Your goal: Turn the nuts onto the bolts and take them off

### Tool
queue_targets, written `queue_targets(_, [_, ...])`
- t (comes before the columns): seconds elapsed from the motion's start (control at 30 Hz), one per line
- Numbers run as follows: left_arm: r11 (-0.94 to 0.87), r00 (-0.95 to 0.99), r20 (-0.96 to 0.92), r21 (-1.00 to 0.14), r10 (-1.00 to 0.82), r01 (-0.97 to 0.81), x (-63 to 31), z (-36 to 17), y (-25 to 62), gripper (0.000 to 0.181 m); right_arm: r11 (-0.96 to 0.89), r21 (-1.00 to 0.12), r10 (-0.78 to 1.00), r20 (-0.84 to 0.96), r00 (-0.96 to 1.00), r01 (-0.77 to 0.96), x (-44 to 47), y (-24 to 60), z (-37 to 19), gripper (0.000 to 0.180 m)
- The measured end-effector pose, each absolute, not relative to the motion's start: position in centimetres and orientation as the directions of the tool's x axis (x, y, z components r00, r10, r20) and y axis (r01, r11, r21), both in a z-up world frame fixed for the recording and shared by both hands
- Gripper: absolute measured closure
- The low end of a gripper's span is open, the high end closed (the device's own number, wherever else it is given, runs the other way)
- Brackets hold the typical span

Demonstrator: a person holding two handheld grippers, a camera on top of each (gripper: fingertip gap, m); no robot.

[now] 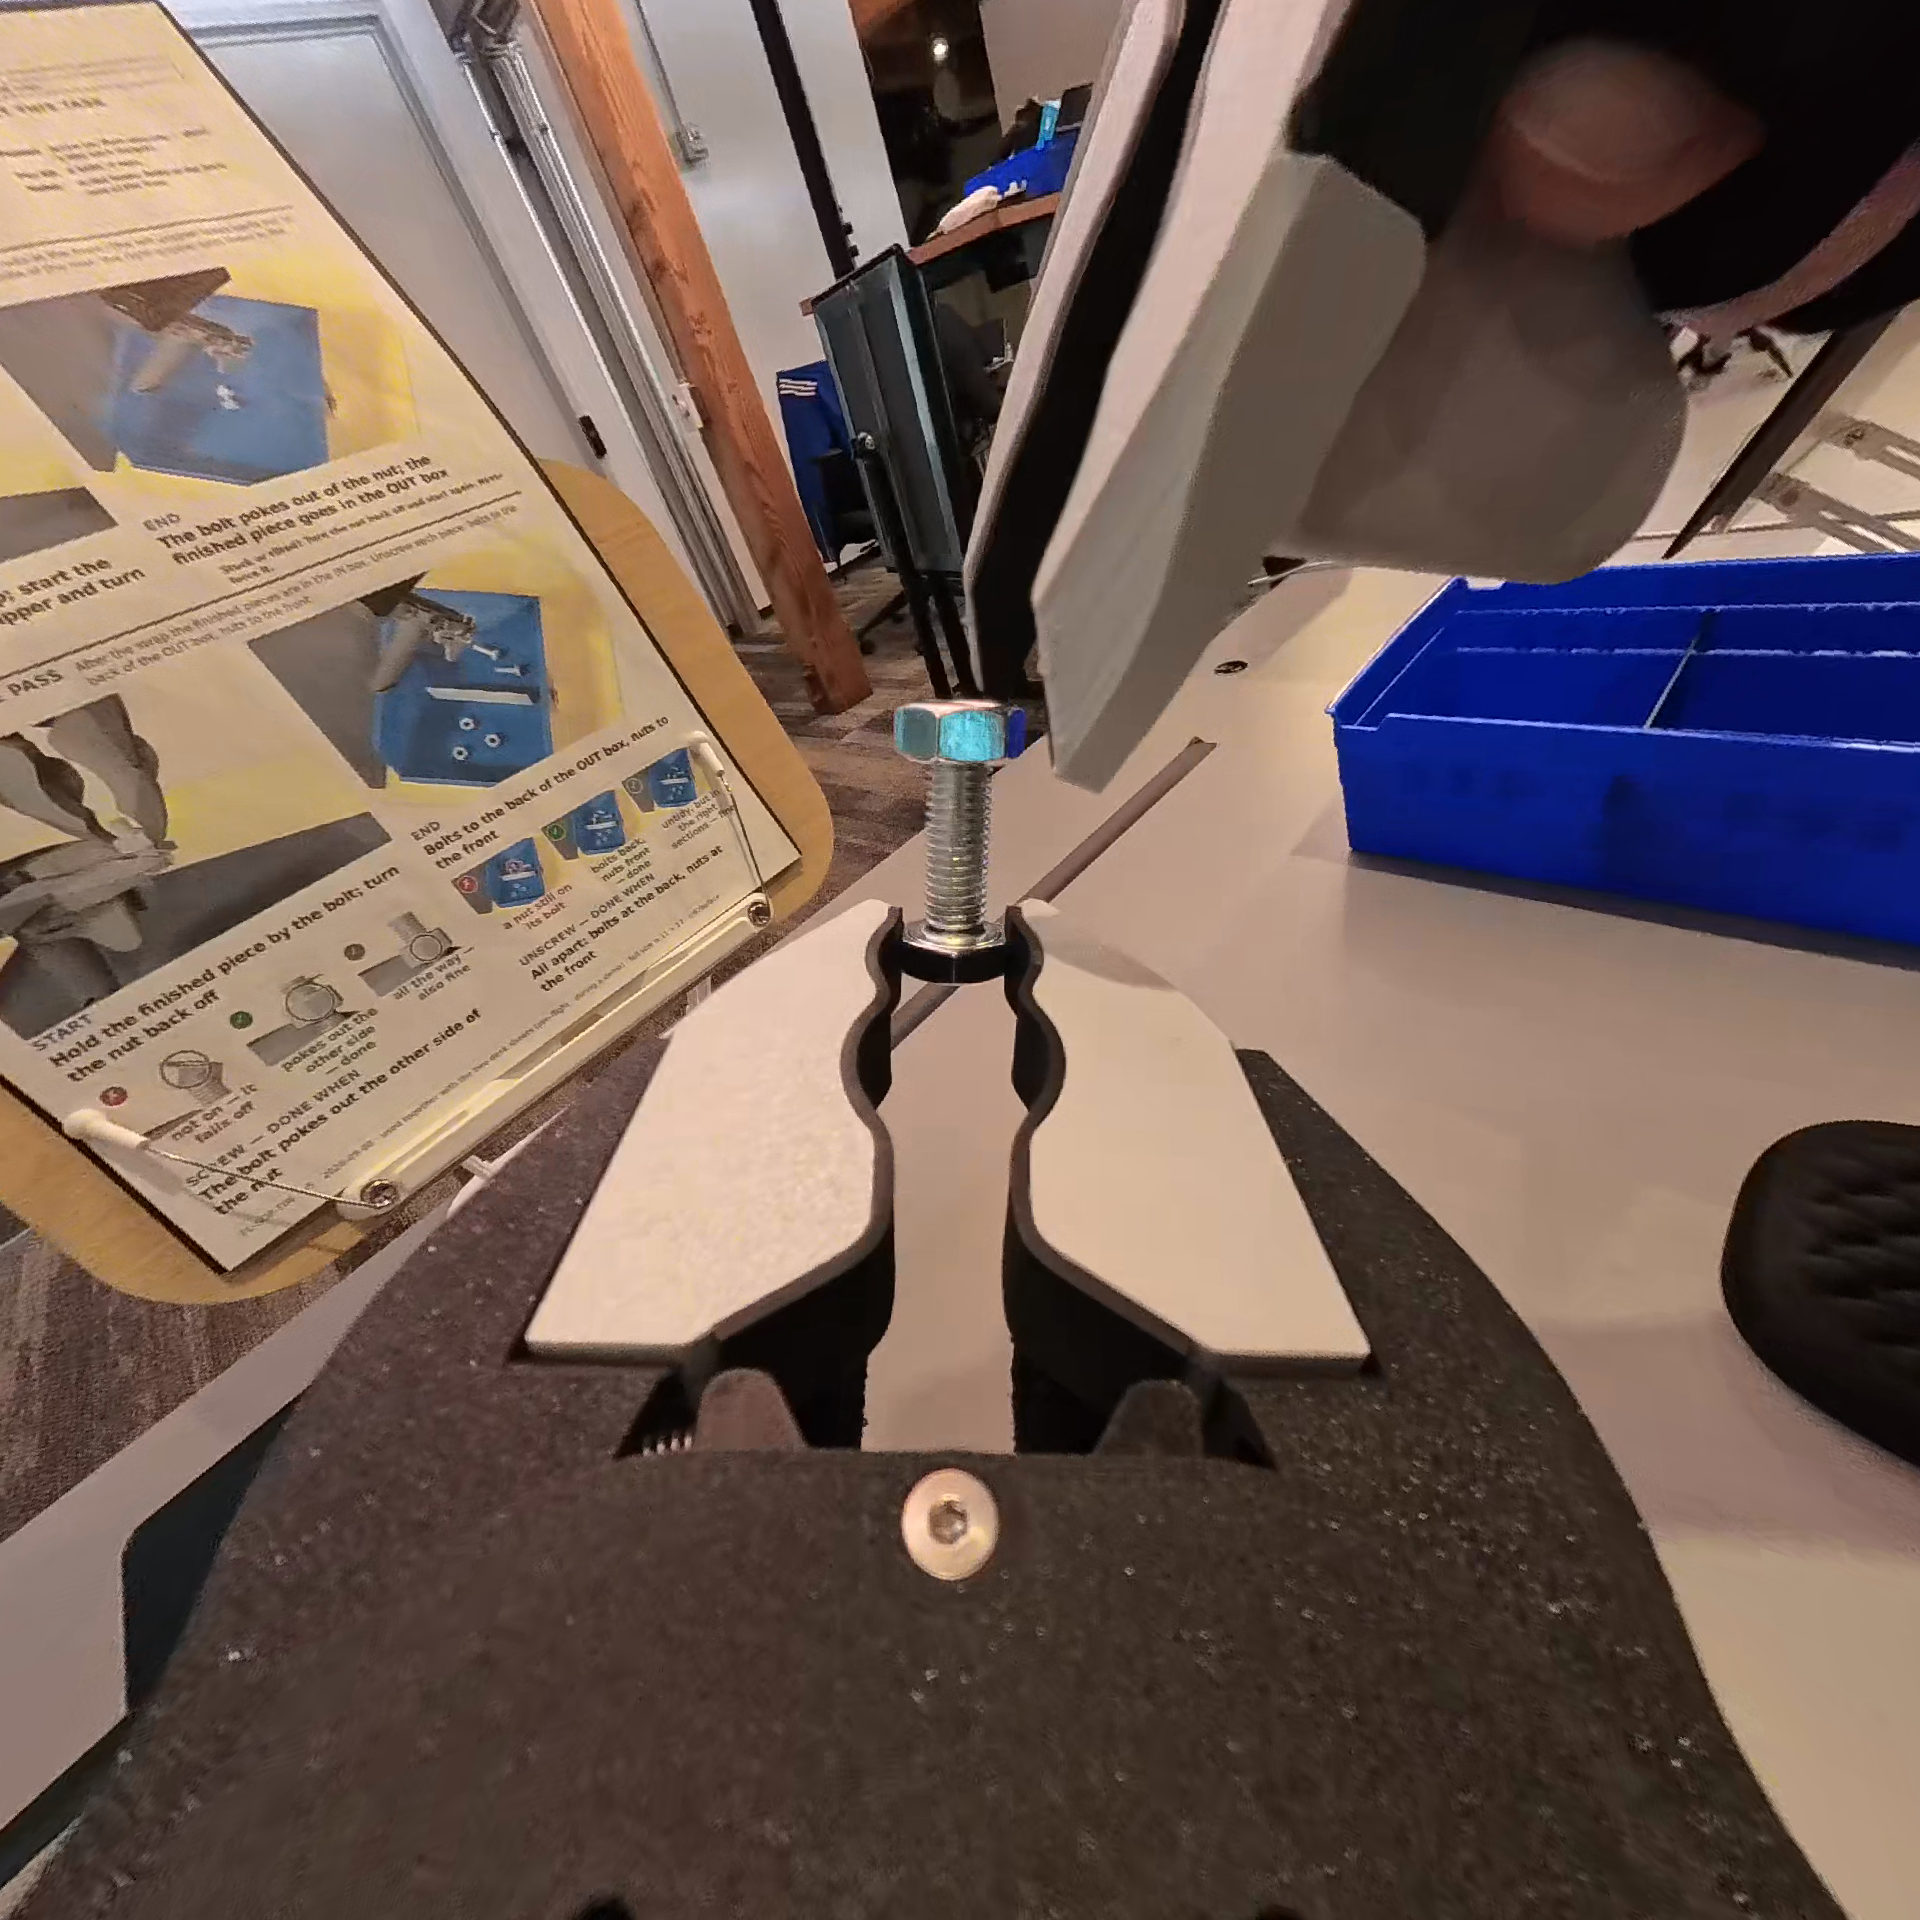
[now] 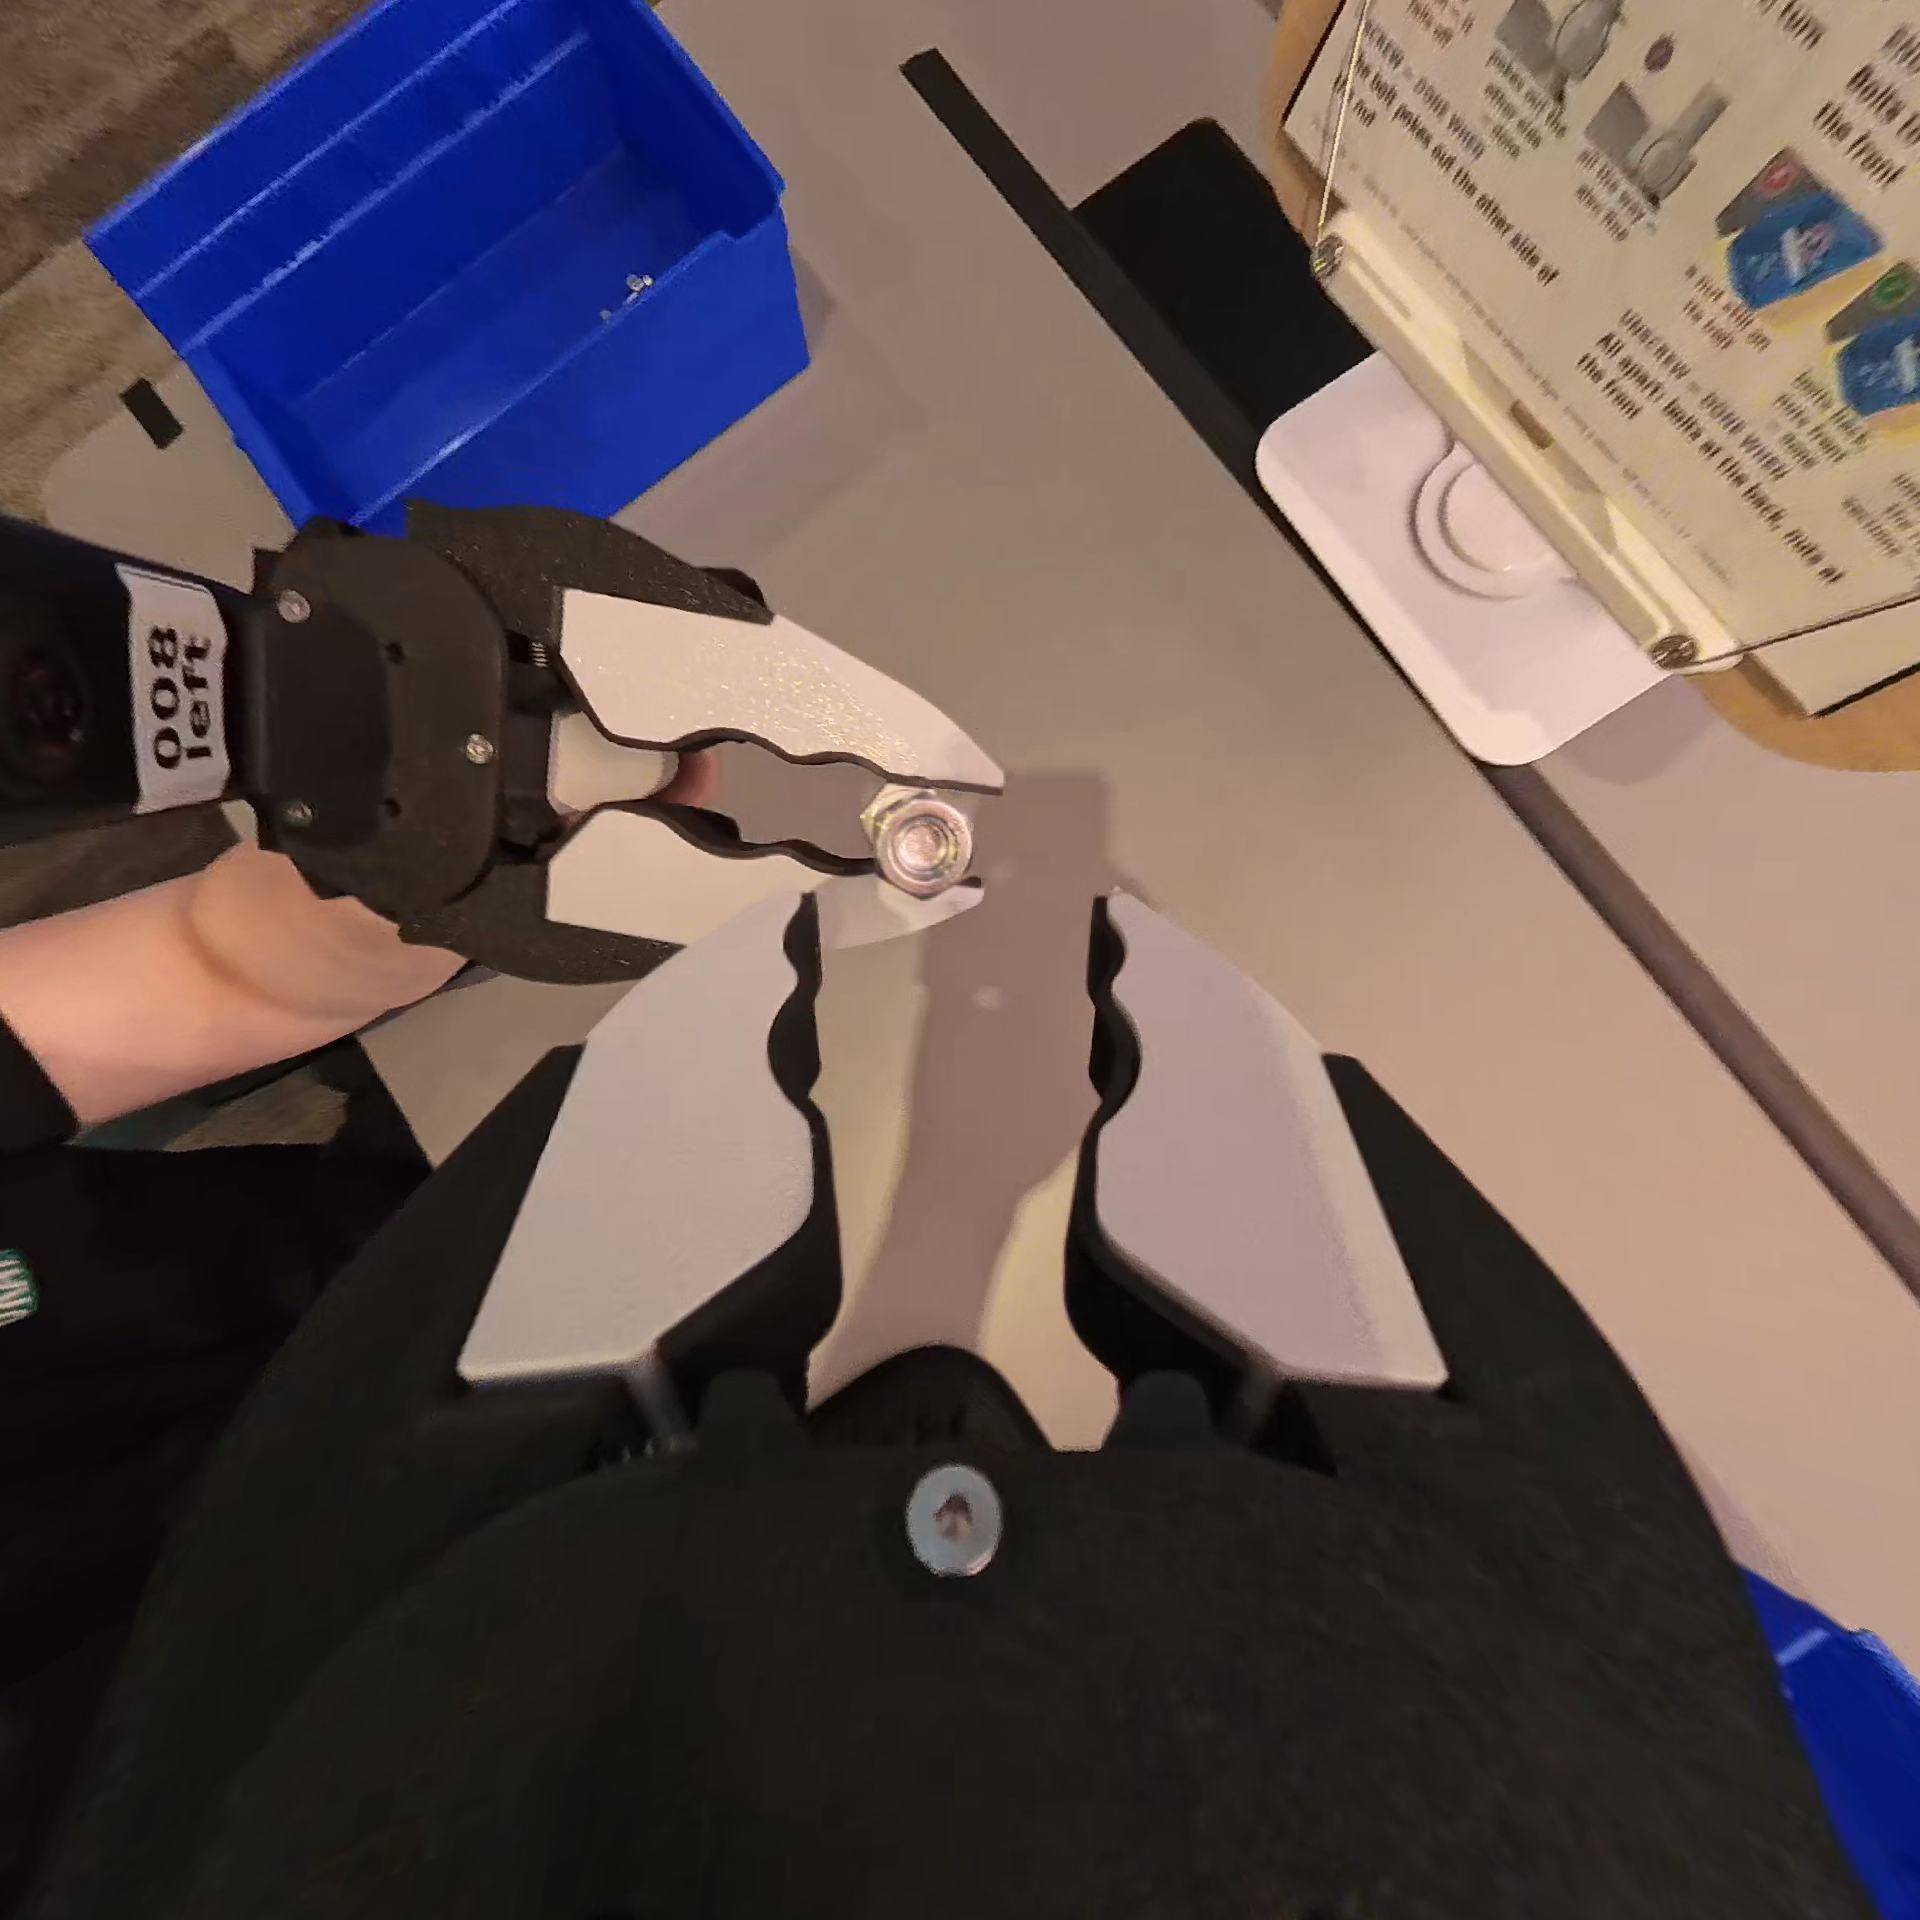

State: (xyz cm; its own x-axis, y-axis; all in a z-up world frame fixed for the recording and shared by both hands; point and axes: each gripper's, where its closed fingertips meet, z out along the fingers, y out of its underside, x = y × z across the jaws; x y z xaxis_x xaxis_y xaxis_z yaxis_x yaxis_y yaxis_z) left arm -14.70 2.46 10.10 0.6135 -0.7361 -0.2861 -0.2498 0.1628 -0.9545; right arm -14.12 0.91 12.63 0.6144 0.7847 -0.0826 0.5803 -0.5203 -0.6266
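Observation:
A silver bolt (image 1: 956, 831) stands upright with its hex head (image 1: 954, 732) on top. My left gripper (image 1: 956, 935) is shut on the nut (image 1: 951, 954) at the bolt's lower end and holds it above the grey table (image 1: 1351, 1039). My right gripper (image 1: 1029, 696) hangs over the bolt, its fingers just right of the head, not touching it. In the right wrist view I look straight down: my right gripper (image 2: 956, 902) is open and empty, and the bolt head (image 2: 920, 836) sits just beyond its left fingertip, between the tips of the left gripper (image 2: 971, 831).
A blue divided bin (image 1: 1610, 790) stands to the right on the table; a blue bin (image 2: 468, 260) holding a few small parts shows in the right wrist view. An instruction board (image 1: 312, 727) stands at the left on a white base (image 2: 1455, 582). A black pad (image 1: 1829, 1278) lies nearby. Less than 4 cm separates the two grippers' tips.

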Motion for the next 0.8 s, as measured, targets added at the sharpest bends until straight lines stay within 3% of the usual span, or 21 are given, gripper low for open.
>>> queue_targets(0.53, [0.162, 0.615, -0.311, -0.944, -0.724, -0.287, -14.7, 9.6, 2.7, 0.163, -0.601, -0.599, 0.738, -0.162, 0.655, 0.529, -14.4, 1.9, 12.3, 0.140])
queue_targets(0.7, [0.166, 0.611, -0.326, -0.938, -0.722, -0.305, -14.5, 9.4, 2.6, 0.163, -0.600, -0.591, 0.756, -0.199, 0.624, 0.539, -14.8, 1.4, 12.3, 0.162])
queue_targets(0.8, [0.161, 0.592, -0.320, -0.938, -0.740, -0.305, -14.3, 9.3, 2.4, 0.163, -0.545, -0.587, 0.798, -0.146, 0.584, 0.598, -14.6, 1.2, 12.2, 0.162])
